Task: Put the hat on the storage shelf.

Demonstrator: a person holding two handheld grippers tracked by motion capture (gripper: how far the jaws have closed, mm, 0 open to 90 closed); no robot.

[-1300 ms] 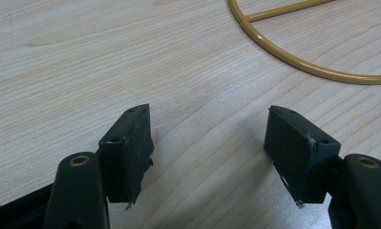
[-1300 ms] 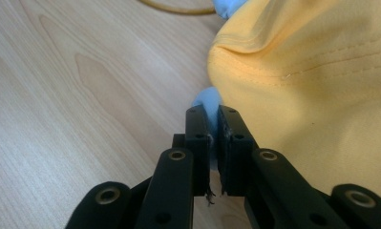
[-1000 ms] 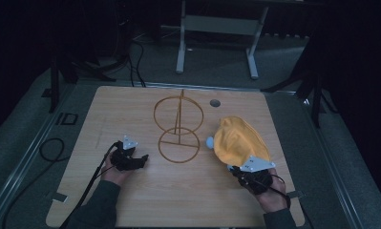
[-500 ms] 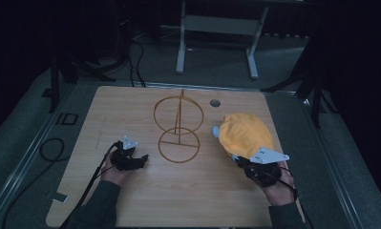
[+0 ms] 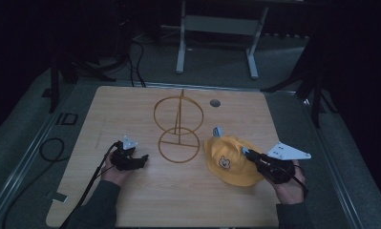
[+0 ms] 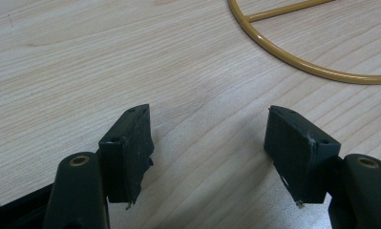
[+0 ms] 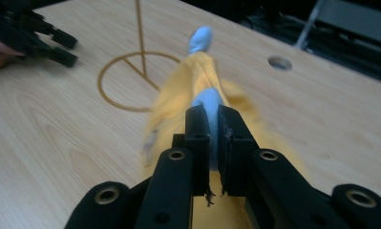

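Cap gripped beside the stand
Right claw [image 5: 246, 152] clamps the yellow cap [image 5: 228, 161]; left claw [image 5: 141, 159] gapes apart over the worktop [image 5: 131, 200] near the stand [image 5: 178, 129].

The yellow cap [image 5: 228, 160] is a soft child's hat with a small bear face on its front and a pale grey-blue strap [image 7: 208, 102]. It sits just right of the gold wire stand [image 5: 178, 129], near that stand's round base ring, crown up and crumpled. Its strap is pinched between the right hand-held gripper's [image 5: 249, 153] jaws.
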